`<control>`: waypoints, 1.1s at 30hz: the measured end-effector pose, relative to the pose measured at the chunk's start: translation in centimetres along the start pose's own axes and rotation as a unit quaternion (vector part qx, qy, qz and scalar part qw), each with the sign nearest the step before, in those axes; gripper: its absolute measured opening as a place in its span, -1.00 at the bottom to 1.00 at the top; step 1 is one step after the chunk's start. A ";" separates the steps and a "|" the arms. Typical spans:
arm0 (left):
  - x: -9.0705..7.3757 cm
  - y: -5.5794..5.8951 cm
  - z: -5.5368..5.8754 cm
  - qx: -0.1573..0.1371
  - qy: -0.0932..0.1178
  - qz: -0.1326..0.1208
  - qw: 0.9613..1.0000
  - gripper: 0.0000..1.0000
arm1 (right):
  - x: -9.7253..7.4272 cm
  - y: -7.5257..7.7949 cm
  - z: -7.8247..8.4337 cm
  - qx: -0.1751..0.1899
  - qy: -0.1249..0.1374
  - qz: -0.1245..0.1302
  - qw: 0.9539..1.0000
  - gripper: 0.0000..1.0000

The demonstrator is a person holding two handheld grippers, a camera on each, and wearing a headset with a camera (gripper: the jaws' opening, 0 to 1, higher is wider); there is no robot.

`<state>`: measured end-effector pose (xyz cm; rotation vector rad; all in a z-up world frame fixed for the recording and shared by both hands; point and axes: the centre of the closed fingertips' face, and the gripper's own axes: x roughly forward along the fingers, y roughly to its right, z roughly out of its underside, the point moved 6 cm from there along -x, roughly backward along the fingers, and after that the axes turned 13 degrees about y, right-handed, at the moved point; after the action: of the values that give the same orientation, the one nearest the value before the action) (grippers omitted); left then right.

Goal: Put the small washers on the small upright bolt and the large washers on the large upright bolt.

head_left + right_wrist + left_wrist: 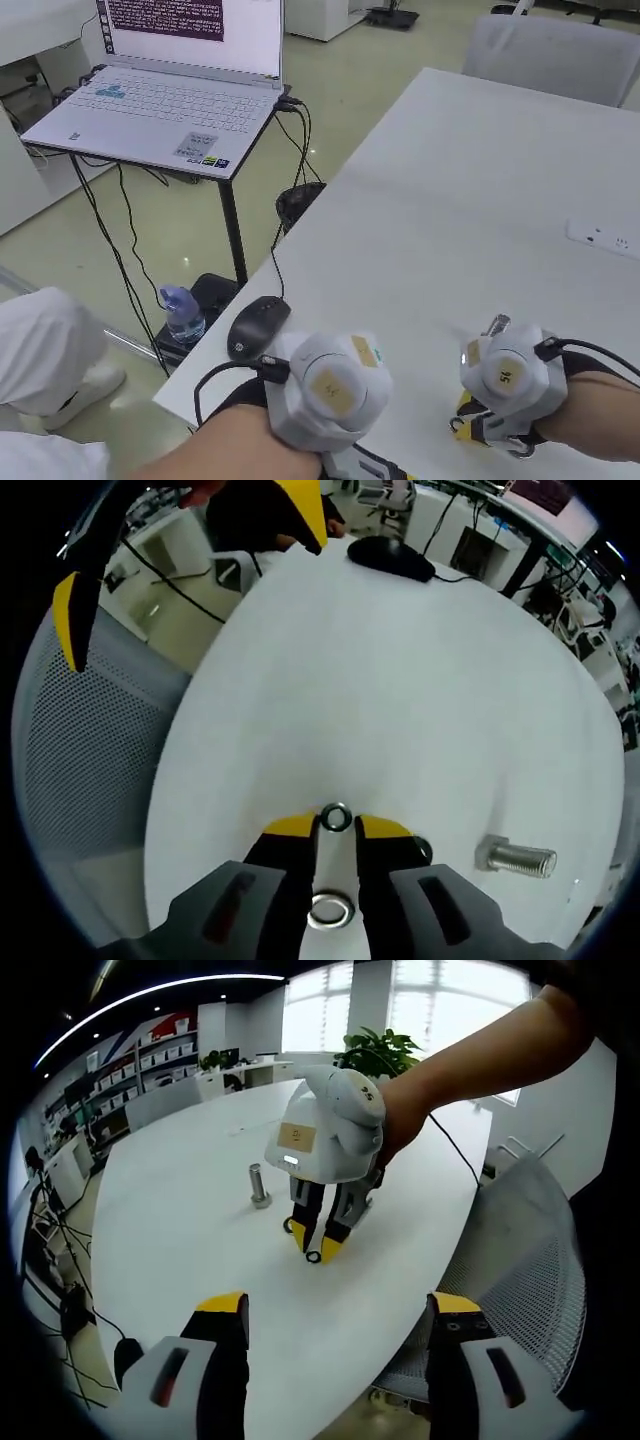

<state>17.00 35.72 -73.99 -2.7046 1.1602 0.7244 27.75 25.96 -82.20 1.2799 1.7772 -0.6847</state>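
White laminate tabletop (450, 200) spans the head view. Off its left edge an open silver laptop (160, 100) sits on a black stand, with a clear plastic bottle (183, 312) on the floor below. A black computer mouse (258, 328) lies at the near table corner. Just right of the mouse comes the left gripper (340, 1305); in its own view the yellow-tipped jaws are spread wide, with nothing between them. Further right, the right gripper (336, 830) points down at the table. Its jaws are drawn close on either side of a small dark steel ring washer (336, 817) at their tips and appear to pinch it. A second, brighter steel ring washer (331, 912) lies further back between the same jaws. Near that gripper, apart from it, a silver hex-head bolt (259, 1185) stands upright on its head. A white power strip (600, 238) lies near the table's right edge.
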 end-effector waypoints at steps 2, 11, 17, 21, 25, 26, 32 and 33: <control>0.0 0.1 0.1 0.001 -0.001 0.001 1.000 0.41 | 0.0 0.0 -0.1 -0.006 -0.003 -0.004 1.000 -0.68; -0.1 0.0 0.0 -0.001 0.002 -0.001 1.000 0.39 | 0.1 0.1 -0.2 -0.023 -0.020 -0.019 0.999 -0.69; -0.1 0.2 0.2 -0.003 0.001 -0.001 1.000 0.37 | 0.1 0.0 -0.4 -0.025 -0.034 -0.021 0.999 -0.73; 0.0 0.3 0.1 -0.003 0.003 -0.001 1.000 0.37 | 0.2 0.2 -0.4 -0.012 -0.040 -0.019 0.999 -0.74; 0.0 0.3 0.0 -0.003 0.003 -0.002 1.000 0.37 | 0.2 0.2 -0.4 -0.007 -0.039 -0.014 0.999 -0.75; 0.0 0.3 0.0 -0.003 0.003 -0.002 1.000 0.37 | 0.2 0.2 -0.5 -0.006 -0.039 -0.014 0.999 -0.75; -0.1 0.1 -0.2 0.000 0.004 -0.003 1.000 0.37 | -0.4 0.1 0.0 0.018 -0.031 -0.006 0.999 -0.75; -0.1 0.0 -0.3 0.000 0.004 -0.004 1.000 0.37 | -0.6 0.1 0.2 0.020 -0.031 -0.006 0.999 -0.75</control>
<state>17.03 35.67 -73.72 -2.7119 1.1512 0.7134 28.00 25.56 -81.76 1.2625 1.7298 -0.7616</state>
